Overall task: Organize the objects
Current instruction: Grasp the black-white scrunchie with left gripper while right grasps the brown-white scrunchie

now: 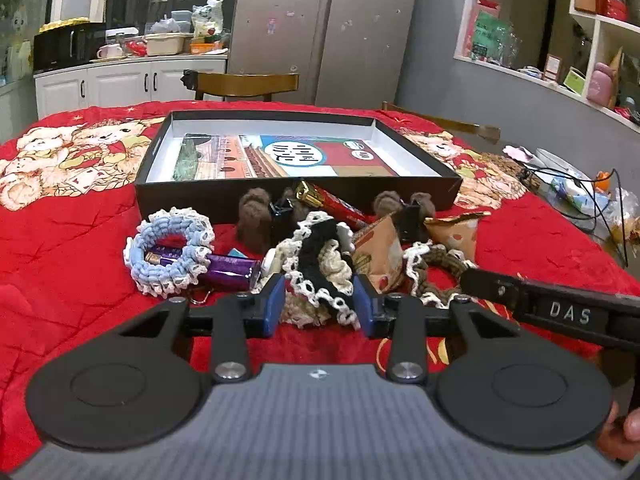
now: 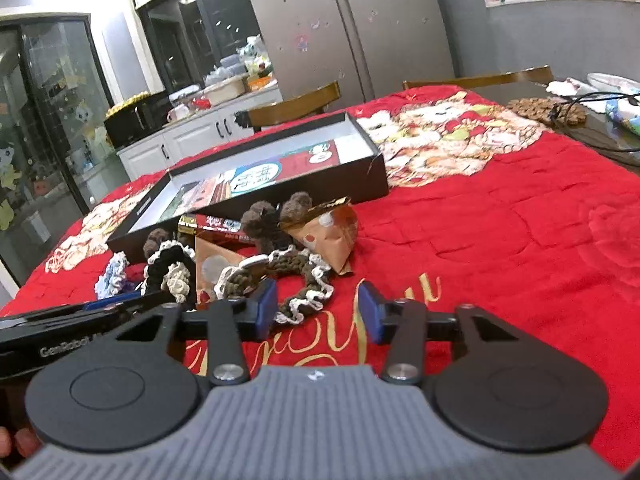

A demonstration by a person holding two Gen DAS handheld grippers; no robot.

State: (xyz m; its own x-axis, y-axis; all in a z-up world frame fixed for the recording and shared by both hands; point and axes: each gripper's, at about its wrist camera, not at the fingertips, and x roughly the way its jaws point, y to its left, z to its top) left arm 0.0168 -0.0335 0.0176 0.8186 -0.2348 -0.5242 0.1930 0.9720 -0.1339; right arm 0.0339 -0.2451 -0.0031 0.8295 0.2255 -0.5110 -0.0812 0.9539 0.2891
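A black shallow box [image 1: 280,196] with a printed sheet inside stands on the red tablecloth [image 1: 60,248]; it also shows in the right wrist view [image 2: 376,176]. In front of it lies a pile: a blue-white crocheted scrunchie [image 1: 168,252], a purple battery [image 1: 228,272], a black-white scrunchie [image 1: 320,264], a brown-white scrunchie [image 2: 296,280], brown pompom clips [image 1: 256,216], a red bar [image 1: 340,204] and brown snack packets [image 2: 332,232]. My left gripper [image 1: 320,306] is open, its jaws on either side of the black-white scrunchie. My right gripper [image 2: 318,308] is open just right of the brown-white scrunchie.
Two wooden chairs [image 1: 248,82] stand behind the table. Cables, a woven mat [image 2: 548,110] and packets lie at the table's right end. A fridge, a kitchen counter and wall shelves stand behind. The right gripper's body [image 1: 560,312] reaches in beside the left one.
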